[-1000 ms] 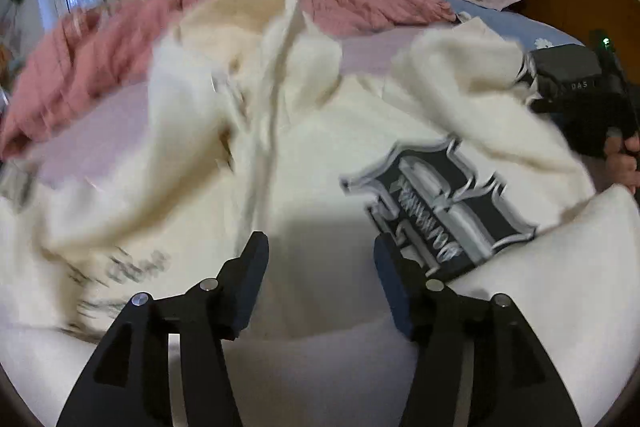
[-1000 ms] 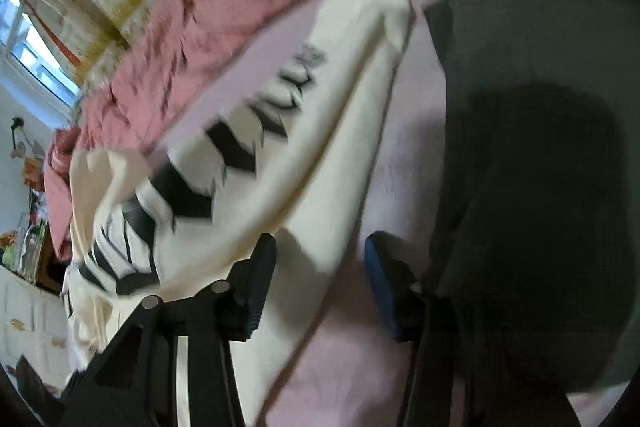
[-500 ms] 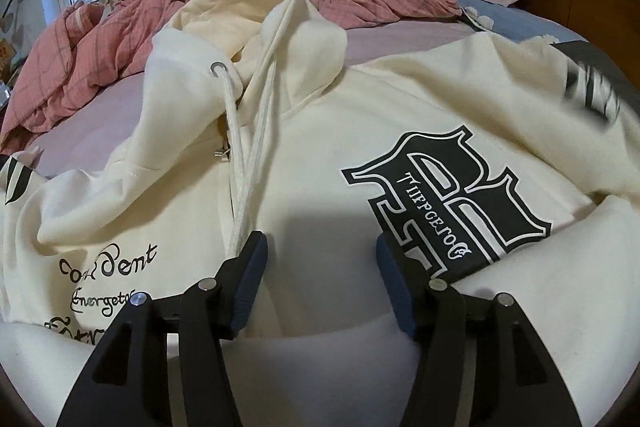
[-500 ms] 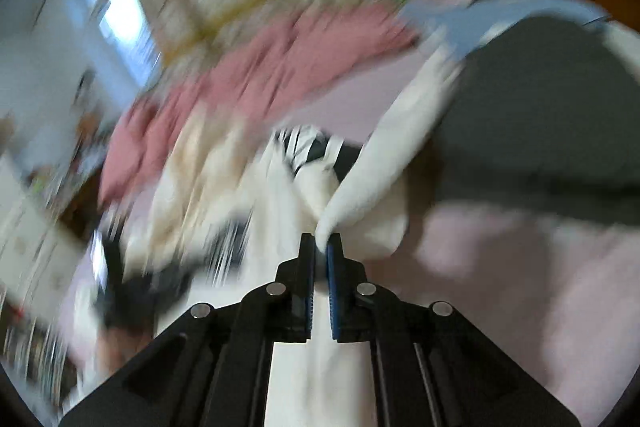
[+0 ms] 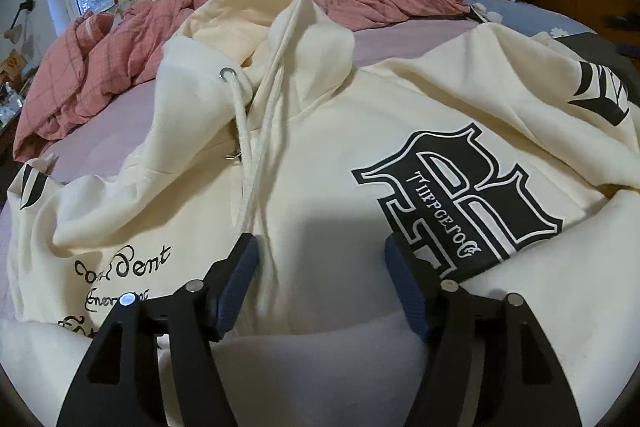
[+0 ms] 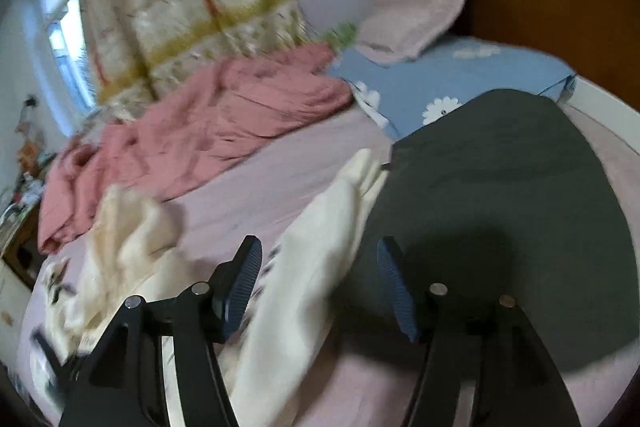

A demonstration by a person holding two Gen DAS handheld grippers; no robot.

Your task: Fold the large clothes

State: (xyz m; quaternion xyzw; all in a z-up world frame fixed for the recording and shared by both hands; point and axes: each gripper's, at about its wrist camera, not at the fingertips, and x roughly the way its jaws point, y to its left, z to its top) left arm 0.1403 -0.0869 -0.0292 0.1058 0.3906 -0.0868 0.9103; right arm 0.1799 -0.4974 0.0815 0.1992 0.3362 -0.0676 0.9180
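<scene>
- Between the spread fingers of the left gripper (image 5: 318, 281) lies the chest of a cream hoodie (image 5: 320, 155); the jaws are opening and the blue pads press on nothing, only hang just over the cloth.
- Just beside its left finger run the two white drawcords (image 5: 250, 171), rope-textured, falling from a metal eyelet at the hood.
- Outward, the hoodie is spread front-up on a lilac sheet (image 5: 120, 123), hood away from the tool, body's long axis running from tool to hood, a black gothic print (image 5: 460, 203) to the right.
- Over on the other side, the right gripper (image 6: 318, 283) is also opening, nothing pinched; a long cream sleeve (image 6: 320, 259) passes beneath the gap, probably lying loose, though blur makes this uncertain.
- That sleeve stretches away from the tool, edging a dark grey garment (image 6: 520, 187); the right hand is nearer it.
- Soft, thick fleece should hold a broad fold.
</scene>
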